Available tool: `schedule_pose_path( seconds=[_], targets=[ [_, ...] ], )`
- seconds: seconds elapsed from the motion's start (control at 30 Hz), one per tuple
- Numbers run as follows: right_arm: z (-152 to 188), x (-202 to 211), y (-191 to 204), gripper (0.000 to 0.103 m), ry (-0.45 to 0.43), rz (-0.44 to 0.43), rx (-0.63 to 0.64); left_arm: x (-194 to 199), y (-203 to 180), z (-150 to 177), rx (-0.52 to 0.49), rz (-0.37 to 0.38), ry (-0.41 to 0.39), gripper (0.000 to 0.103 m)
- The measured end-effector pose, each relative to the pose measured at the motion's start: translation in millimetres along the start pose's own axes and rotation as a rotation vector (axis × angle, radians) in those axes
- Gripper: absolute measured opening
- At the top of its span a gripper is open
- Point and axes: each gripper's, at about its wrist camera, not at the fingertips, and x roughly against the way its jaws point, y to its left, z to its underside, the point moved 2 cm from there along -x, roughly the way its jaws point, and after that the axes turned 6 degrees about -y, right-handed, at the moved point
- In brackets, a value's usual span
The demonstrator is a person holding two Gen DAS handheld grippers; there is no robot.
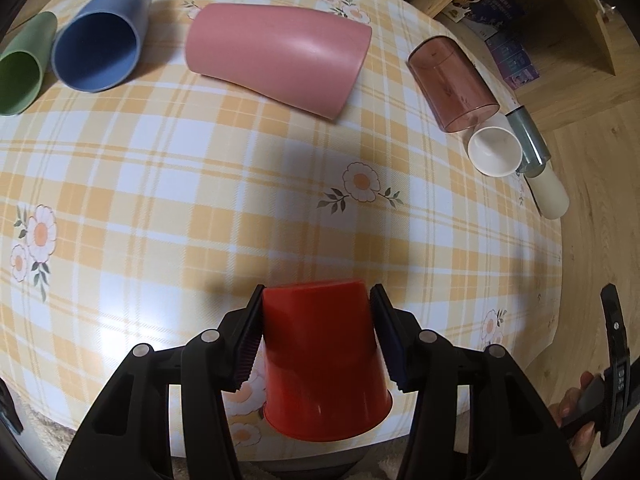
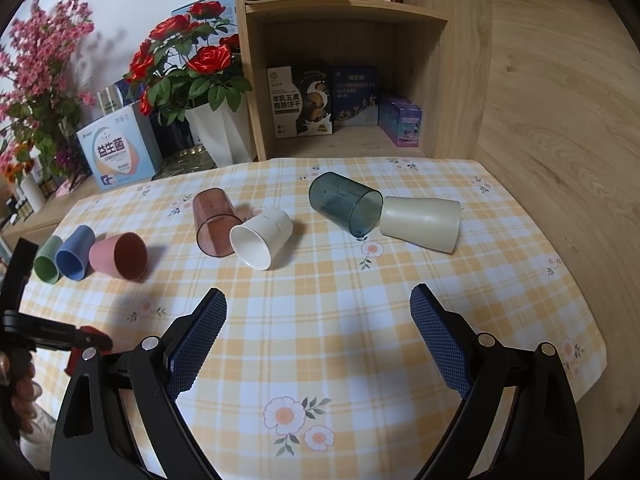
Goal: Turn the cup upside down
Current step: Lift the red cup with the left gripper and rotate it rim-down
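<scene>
We hold the red cup (image 1: 326, 364) in our left gripper (image 1: 318, 336), whose fingers (image 1: 246, 344) press on opposite sides of the cup's wall. Its closed base points away from us and its wide rim faces back toward the camera, near the edge of the worktop (image 1: 240, 184) closest to us. Whether the rim touches the checked cloth or hangs just above it, we cannot tell. We judge the side grip is chosen so the wrist can roll the cup over and set it down on its rim.

Our right gripper (image 2: 318, 336) has its fingers (image 2: 200, 340) spread wide with nothing between them, poised above the cloth on the near side of the white cup (image 2: 262, 238).

Beyond the red cup the other cups all lie on their sides: the pink cup (image 1: 280, 56) straight ahead, the blue cup (image 1: 100, 36) and green cup (image 1: 24, 64) left of it. The clear brown tumbler (image 1: 452, 84) and white cup lie to the red cup's far right. They are well apart from it, so turning it there should disturb nothing.
</scene>
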Motion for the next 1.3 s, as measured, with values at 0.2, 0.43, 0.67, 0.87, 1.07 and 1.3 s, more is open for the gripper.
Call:
schedule_pose_path(
  seconds=[0.2, 0.43, 0.67, 0.87, 1.07, 1.3],
  targets=[
    [0, 2, 4, 0.090, 0.003, -0.006, 0.007, 9, 11, 5, 0.021, 0.005, -0.007, 0.050],
    [0, 3, 6, 0.090, 0.003, -0.007, 0.012, 26, 13, -2, -0.038, -0.041, -0.120, 0.050],
    [2, 2, 7, 0.090, 0.012, -0.012, 0.024, 35, 19, -19, -0.130, -0.117, -0.351, 0.050],
    [3, 0, 8, 0.090, 0.021, -0.005, 0.033, 38, 21, -35, -0.127, -0.129, -0.494, 0.050],
    [5, -4, 12, 0.090, 0.036, -0.012, 0.038, 31, 23, -42, -0.164, -0.153, -0.555, 0.050],
    [5, -5, 9, 0.090, 0.041, -0.006, 0.019, 27, 30, -41, -0.160, -0.165, -0.556, 0.050]
  ],
)
